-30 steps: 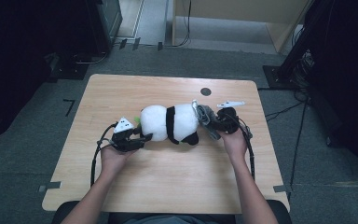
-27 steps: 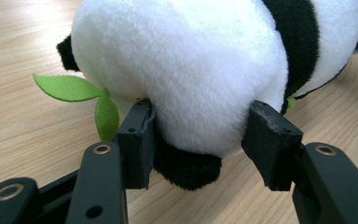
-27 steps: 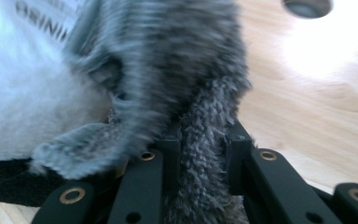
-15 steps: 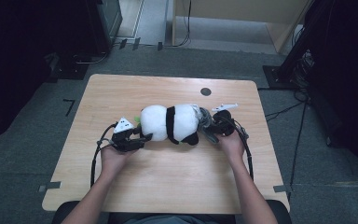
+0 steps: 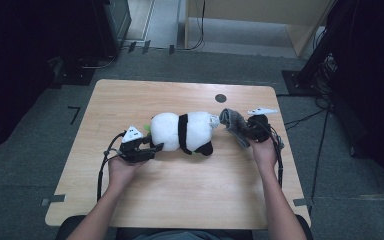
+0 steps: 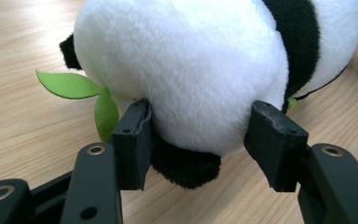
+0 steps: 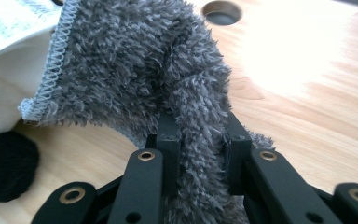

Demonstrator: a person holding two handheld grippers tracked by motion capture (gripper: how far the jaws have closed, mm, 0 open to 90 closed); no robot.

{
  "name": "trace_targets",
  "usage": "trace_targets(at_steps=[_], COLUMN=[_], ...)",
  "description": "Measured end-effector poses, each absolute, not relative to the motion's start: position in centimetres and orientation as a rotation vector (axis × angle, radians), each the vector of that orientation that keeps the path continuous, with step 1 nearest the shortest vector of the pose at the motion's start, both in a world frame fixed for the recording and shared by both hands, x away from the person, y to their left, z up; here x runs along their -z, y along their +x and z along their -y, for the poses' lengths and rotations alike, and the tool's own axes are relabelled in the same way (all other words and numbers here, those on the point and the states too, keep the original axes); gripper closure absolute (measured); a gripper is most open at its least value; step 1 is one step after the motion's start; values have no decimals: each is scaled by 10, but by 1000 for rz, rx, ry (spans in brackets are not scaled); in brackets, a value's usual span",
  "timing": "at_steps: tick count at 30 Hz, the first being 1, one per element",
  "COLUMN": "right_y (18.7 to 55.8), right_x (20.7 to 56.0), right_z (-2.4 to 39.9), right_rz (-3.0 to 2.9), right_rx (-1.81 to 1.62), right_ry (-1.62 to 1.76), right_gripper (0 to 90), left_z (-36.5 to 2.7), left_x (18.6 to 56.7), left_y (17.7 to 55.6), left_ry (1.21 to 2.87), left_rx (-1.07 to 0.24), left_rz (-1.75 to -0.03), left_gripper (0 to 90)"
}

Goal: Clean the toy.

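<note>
Since the earlier frame the right gripper (image 5: 244,131) has drawn the grey cloth (image 5: 232,126) clear of the panda plush (image 5: 182,131), which lies mid-table (image 5: 180,200). Its jaws clamp a cloth fold. The left gripper (image 6: 200,135) has just been easing open; its pads bracket the plush's rump, the left one touching. Advice: steady the plush, pull level. White tag (image 7: 14,21): print illegible.

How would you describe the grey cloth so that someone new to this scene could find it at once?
Start at the wooden table and find the plush panda lying in its middle. Just beside the panda's right end hangs the grey cloth, pinched between the jaws of the right gripper. It is shaggy, dark grey, with a stitched hem, unlike the smooth black-and-white panda.
</note>
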State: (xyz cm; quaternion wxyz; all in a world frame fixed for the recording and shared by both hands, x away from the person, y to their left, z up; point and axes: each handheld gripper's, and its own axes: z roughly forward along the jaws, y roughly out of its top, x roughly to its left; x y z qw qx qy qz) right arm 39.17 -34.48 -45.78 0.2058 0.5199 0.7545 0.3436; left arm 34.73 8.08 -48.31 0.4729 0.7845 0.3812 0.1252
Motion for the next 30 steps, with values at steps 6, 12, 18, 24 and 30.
trace_targets(at_steps=[6,12,18,24,30], right_y=[396,401,404,398,390], right_x=[468,485,490,477,473], right_z=[361,366,371,367,355], right_rz=[-2054,-2032,-2015,-2023,-2068], right_rx=[-976,-971,-1007,-1116,-1172], right_ry=[1506,1511,1535,1470,1409], right_gripper=[739,720,577,442,319], left_z=[-81,-81,-81,-81,-81], left_x=[484,484,484,486,486], left_y=[348,347,347,349,349], left_ry=[1920,1925,1926,1927,1922], left_rx=[-309,-317,-317,-297,-288], left_rz=[-927,-925,-923,-927,-927], left_gripper=[425,422,403,361,340])
